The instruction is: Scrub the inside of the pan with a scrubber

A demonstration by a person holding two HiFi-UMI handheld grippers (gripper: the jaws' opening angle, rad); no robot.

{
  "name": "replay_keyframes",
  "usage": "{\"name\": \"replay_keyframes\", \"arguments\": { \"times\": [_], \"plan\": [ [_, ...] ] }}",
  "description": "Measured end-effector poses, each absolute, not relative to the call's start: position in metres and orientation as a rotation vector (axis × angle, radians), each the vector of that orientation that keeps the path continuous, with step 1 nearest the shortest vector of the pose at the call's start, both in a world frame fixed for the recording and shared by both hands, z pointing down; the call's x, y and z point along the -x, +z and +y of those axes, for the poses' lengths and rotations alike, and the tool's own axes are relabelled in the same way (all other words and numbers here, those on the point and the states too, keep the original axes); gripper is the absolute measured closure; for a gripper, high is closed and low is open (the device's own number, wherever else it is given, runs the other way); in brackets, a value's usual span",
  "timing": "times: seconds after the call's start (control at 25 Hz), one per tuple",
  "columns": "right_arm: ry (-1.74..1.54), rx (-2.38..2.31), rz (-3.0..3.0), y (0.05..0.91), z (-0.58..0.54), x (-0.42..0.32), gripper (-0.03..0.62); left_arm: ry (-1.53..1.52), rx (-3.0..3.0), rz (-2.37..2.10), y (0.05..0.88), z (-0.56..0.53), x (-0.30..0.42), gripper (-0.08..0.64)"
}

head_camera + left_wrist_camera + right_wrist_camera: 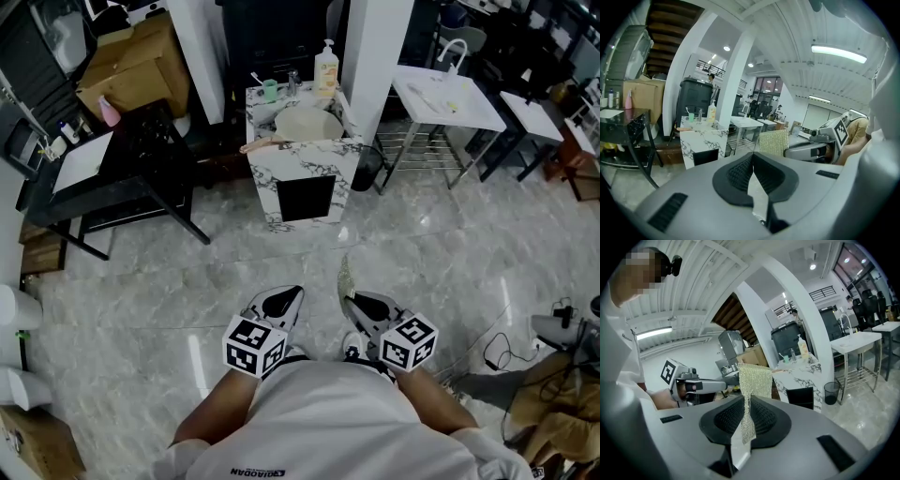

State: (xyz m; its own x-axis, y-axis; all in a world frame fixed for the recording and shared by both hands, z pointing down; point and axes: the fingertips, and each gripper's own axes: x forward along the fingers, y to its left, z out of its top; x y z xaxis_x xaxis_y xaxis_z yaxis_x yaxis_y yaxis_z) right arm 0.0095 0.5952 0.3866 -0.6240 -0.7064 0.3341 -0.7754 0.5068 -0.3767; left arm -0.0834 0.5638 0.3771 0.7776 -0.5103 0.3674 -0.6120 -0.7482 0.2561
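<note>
Gold mesh scrubber is pinched in the right tool, jaws clamped on its lower part. The sheet stands upright, long axis up-down, free end pointing up and ahead toward the marble bench. Pan sits on that bench, well apart, wooden handle toward picture left. Left tool closed, nothing in it. Grey marble floor; black table left, white table right.
</note>
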Motion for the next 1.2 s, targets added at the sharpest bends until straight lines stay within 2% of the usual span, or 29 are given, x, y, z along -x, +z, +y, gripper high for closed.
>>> {"name": "replay_keyframes", "arguments": {
  "times": [0.52,0.84,1.2],
  "plan": [
    [0.799,-1.325,-2.554,0.401,0.578,0.029,0.528,0.414,-2.591,-0.876,0.398,0.548,0.141,0.545],
    [0.877,-1.374,-2.542,0.414,0.527,0.009,0.527,0.434,-2.574,-0.894,0.409,0.501,0.130,0.545],
    [0.893,-1.319,-2.607,0.413,0.411,-0.033,0.527,0.470,-2.576,-0.951,0.404,0.400,0.084,0.545]
  ]
}}
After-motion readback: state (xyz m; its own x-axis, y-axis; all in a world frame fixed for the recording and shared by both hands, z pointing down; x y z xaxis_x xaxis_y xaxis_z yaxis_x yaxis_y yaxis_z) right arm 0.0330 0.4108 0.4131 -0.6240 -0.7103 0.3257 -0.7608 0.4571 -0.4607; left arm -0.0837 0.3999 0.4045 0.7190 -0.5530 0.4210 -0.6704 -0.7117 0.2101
